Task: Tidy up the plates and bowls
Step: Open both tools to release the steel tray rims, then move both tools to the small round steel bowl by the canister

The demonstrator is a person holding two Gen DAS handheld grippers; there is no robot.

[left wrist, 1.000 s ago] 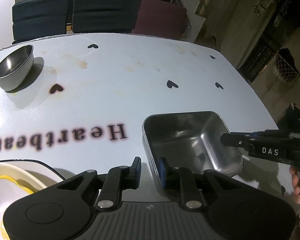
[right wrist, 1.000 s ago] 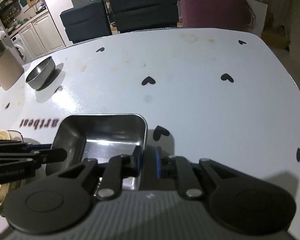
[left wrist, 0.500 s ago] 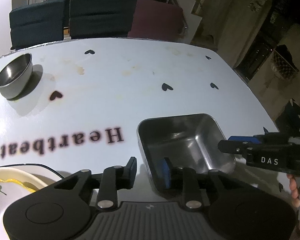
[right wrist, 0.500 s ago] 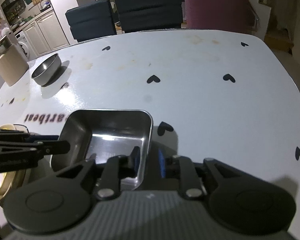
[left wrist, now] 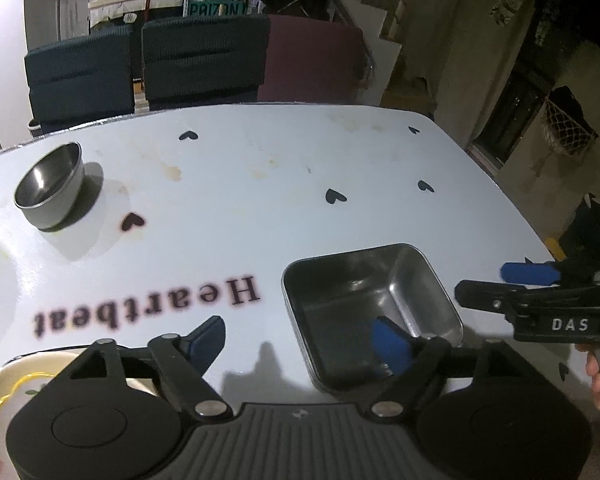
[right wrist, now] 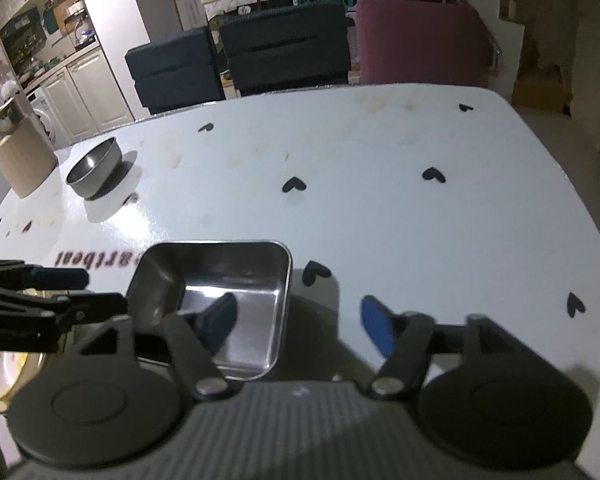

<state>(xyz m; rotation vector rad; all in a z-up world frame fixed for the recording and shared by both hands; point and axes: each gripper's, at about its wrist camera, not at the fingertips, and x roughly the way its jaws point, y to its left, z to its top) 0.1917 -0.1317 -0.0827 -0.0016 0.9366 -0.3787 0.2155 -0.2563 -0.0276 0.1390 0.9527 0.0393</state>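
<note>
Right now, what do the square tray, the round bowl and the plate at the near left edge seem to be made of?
Square tray: looks like stainless steel with a brushed, shiny finish; its inner walls catch bright reflections.
Round bowl: likely the same metal, with a mirror-like inside and a duller grey outside.
Plate: probably glazed ceramic, possibly melamine; glossy cream with a yellow wavy line. Only part of it shows.

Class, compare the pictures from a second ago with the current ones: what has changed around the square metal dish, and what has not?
Both grippers let go of the square metal dish: the left gripper and right gripper have just opened their jaws off opposite walls. The dish sits on the table. The round bowl and plate stayed put.
</note>
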